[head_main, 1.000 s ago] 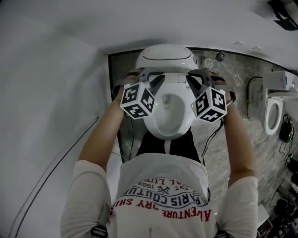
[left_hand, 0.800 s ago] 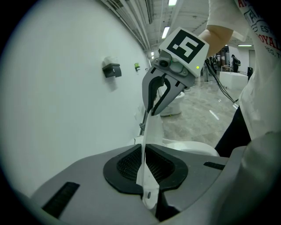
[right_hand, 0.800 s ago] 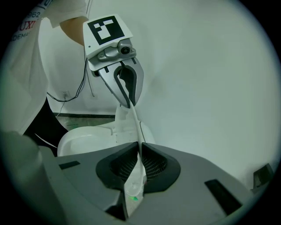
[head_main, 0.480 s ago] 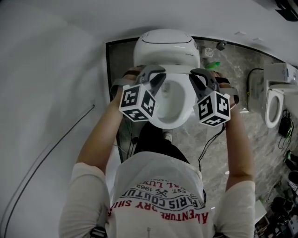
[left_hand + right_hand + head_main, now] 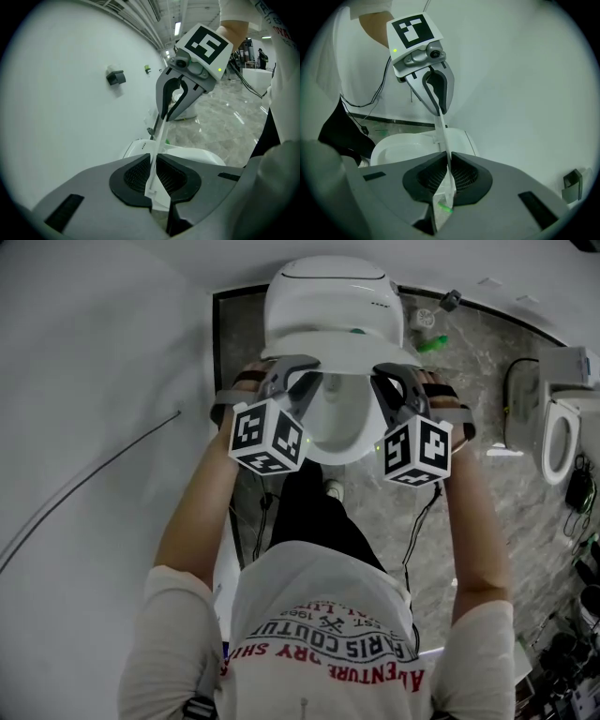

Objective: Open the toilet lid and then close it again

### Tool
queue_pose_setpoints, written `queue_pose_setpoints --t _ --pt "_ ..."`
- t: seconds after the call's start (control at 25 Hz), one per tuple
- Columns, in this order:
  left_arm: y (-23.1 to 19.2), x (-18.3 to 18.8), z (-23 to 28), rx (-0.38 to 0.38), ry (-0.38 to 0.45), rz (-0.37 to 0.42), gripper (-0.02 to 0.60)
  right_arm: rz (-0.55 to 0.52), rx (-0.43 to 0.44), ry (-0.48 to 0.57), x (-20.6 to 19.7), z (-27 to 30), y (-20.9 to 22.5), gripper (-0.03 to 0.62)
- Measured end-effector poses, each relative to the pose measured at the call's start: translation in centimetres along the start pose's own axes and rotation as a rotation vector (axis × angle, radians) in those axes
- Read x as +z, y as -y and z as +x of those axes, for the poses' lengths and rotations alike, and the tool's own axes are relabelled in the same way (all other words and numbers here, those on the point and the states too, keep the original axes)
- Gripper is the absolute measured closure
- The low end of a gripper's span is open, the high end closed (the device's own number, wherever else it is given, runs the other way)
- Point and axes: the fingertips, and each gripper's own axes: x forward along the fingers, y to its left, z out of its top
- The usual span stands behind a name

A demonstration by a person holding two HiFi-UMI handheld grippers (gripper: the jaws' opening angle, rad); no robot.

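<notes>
Toilet lid [image 5: 337, 345] is sitting partway through its swing, tilting forward over the bowl [image 5: 333, 432] from the back edge of the toilet, neither flat down nor fully upright. Person is standing at the toilet's front edge, arms out, holding a gripper in each hand. Left gripper [image 5: 292, 381] is clamping the lid's left side edge. Its own view is showing the thin white rim pinched between the black pads, and those jaws have just been opening a hair, with the rim between them and the pads touching it. Right gripper [image 5: 394, 382] is doing the same on the lid's right side edge, pads squeezing the rim. Each gripper view is also catching the other gripper across the lid, which is showing edge-on. Toilet is standing against the white wall [image 5: 94, 427] on a grey marble-looking floor [image 5: 469, 521], and a second toilet [image 5: 555, 432] is sitting well apart near the floor's right edge.
</notes>
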Motion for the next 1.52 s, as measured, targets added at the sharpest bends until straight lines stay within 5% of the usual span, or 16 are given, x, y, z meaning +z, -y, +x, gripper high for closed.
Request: queue_pose_setpoints --t 1.0,1.52 --pt "14.5 -4.2 -2.3 0.109 -0.028 -0.047 0.509 -0.072 -0.027 0.048 -1.8 -2.5 -15.3 0.563" --pt "22.6 -8.4 -0.5 0.119 -0.106 0.111 0.505 -0.155 -0.054 0.028 -4.3 -0.4 -24.1 0.562"
